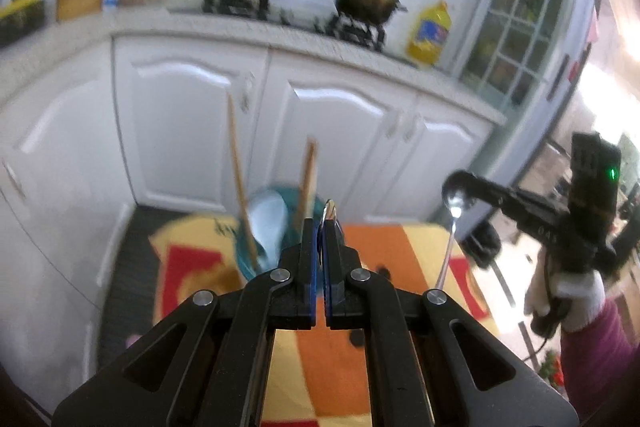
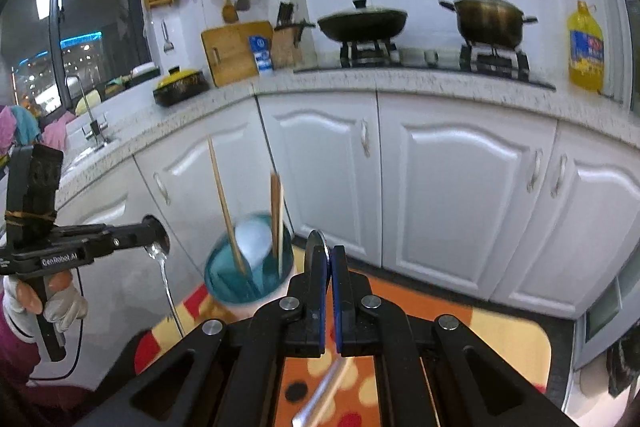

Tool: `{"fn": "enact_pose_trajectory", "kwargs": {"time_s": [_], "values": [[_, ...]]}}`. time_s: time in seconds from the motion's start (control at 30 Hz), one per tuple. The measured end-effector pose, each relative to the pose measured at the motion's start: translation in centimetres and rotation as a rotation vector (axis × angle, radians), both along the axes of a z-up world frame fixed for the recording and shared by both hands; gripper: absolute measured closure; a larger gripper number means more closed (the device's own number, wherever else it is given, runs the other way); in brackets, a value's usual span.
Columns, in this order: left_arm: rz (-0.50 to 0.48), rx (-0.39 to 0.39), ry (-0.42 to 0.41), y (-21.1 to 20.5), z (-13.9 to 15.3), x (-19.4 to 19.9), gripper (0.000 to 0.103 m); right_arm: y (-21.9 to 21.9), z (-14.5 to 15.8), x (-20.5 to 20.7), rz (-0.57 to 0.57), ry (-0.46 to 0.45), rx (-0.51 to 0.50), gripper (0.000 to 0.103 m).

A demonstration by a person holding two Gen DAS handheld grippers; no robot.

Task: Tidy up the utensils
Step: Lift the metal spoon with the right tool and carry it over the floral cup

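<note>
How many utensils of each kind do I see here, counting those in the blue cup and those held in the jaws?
Metal spoons: 2, one in each pair of jaws
Chopsticks: 3, standing in the blue cup
White spoon: 1, in the cup
Total: 6

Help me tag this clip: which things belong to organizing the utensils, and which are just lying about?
Job: left gripper holding a spoon, right gripper holding second spoon, teal cup, chopsticks.
Lying about: lidded wok, pot, oil bottle, cutting board.
</note>
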State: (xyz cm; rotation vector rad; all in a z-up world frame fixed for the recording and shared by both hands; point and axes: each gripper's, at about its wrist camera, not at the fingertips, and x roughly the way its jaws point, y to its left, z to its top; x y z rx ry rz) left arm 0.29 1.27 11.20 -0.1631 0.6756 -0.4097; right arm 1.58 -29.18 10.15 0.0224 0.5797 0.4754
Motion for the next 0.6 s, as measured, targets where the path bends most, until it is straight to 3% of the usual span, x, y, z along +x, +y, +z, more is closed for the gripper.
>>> {"fn": "enact_pose_trajectory", "kwargs": {"time_s": [0.23,0.6], "values": [[0.089,0.02,-0.065,2.8,2.9,3.5,0.103,3.5,1.4,2.9,-0.01,-0.058,-0.033,0.101],[0.202,0.13,-0.126,3.6,2.7,6.7,0.102,6.5,0.5,6.1,-0.044,-0.094,-0.09,0.101]]}}
